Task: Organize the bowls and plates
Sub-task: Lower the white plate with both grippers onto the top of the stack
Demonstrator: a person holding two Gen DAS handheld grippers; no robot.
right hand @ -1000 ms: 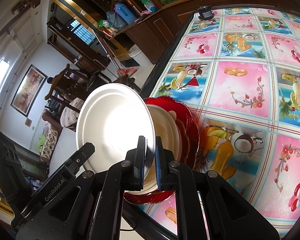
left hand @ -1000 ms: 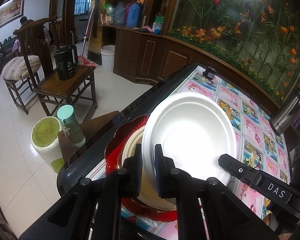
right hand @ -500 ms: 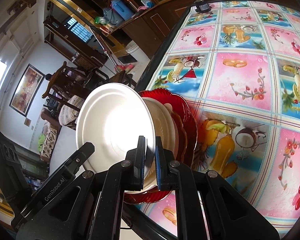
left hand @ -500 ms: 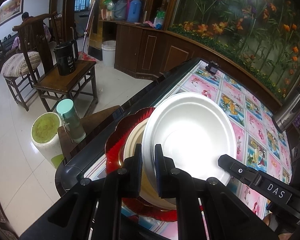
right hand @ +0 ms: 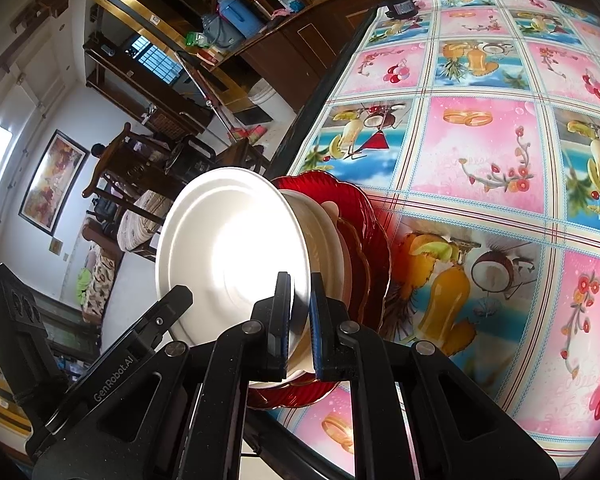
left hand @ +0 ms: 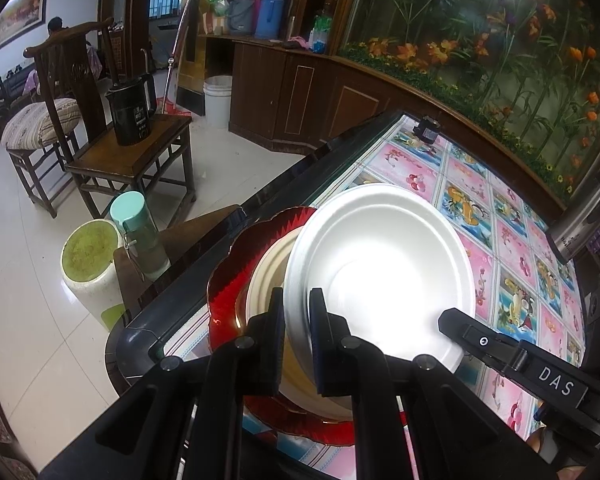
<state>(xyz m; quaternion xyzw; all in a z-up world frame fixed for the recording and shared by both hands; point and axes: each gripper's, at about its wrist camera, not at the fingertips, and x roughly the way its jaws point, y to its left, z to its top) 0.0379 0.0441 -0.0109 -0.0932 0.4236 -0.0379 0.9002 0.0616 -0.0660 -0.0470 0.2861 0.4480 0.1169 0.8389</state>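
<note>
White plate — rim pinched by left gripper and right gripper — jaws near-closed.

My left claw and my right claw both pinch the rim of a white plate, so it fills the space straight ahead of each. Under it, a cream bowl and a red plate crowd the near corner of the table. From my right claw, the flowered tablecloth lies bare from twelve through four o'clock, with one small dark object at the far edge around one o'clock. From my left claw, a steel flask stands at two o'clock. Beyond the table edge, at nine o'clock, a green bottle and a white bin stand on and beside a low stool.
</note>
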